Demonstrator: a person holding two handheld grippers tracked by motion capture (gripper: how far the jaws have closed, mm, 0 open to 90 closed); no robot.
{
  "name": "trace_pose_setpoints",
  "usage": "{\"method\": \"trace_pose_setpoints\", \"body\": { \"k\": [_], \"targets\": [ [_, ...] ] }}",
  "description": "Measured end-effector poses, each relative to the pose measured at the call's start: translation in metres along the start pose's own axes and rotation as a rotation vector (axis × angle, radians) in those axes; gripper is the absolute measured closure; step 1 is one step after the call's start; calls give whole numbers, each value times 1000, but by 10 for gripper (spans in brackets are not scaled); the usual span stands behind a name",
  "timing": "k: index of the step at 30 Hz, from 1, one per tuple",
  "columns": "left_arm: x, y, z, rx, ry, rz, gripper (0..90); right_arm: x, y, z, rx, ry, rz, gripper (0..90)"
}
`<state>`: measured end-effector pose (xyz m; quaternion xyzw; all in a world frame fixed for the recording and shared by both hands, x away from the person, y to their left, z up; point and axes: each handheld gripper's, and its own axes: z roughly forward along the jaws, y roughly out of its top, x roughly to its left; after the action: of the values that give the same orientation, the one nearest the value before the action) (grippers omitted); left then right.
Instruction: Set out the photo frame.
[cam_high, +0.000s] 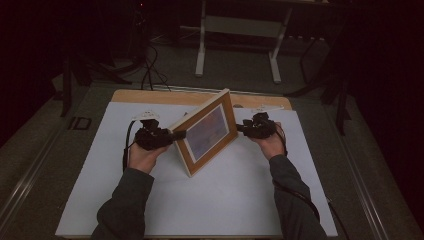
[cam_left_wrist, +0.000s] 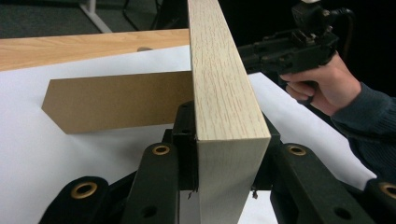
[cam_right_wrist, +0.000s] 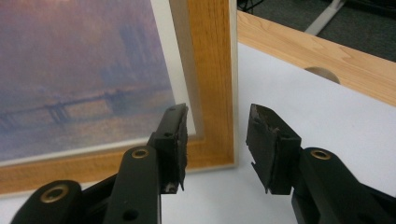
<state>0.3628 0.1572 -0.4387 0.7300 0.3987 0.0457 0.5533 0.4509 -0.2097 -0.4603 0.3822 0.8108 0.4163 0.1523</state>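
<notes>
A wooden picture frame (cam_high: 207, 131) stands tilted on the white sheet, and its picture (cam_right_wrist: 79, 74) shows a hazy purple scene. My left gripper (cam_high: 179, 135) is shut on the frame's left edge; in the left gripper view the pale side of the frame (cam_left_wrist: 224, 93) sits clamped between both pads. A brown cardboard easel back (cam_left_wrist: 116, 100) sticks out behind the frame. My right gripper (cam_high: 240, 128) is level with the frame's right side. Its jaws (cam_right_wrist: 217, 140) are open, with the frame's lower corner (cam_right_wrist: 210, 70) just beyond the tips and untouched.
A white sheet (cam_high: 225, 200) covers most of the table. A strip of bare wooden tabletop (cam_high: 150, 96) with a small notch (cam_right_wrist: 322, 73) runs along the far edge. Beyond the table, white desk legs (cam_high: 201, 55) and cables (cam_high: 150, 70) are on the dark floor.
</notes>
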Motion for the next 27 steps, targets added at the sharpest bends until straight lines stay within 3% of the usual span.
{"method": "trace_pose_setpoints", "body": {
  "k": [13, 22, 27],
  "targets": [
    [9, 5, 0, 36, -65, 15, 708, -1, 14, 12, 10, 50, -2, 487],
    [15, 10, 2, 75, -121, 33, 706, 4, 27, 12, -4, 80, -53, 408],
    [19, 11, 3, 82, -150, 32, 703, 3, 36, 10, -27, 96, -48, 361]
  ]
}}
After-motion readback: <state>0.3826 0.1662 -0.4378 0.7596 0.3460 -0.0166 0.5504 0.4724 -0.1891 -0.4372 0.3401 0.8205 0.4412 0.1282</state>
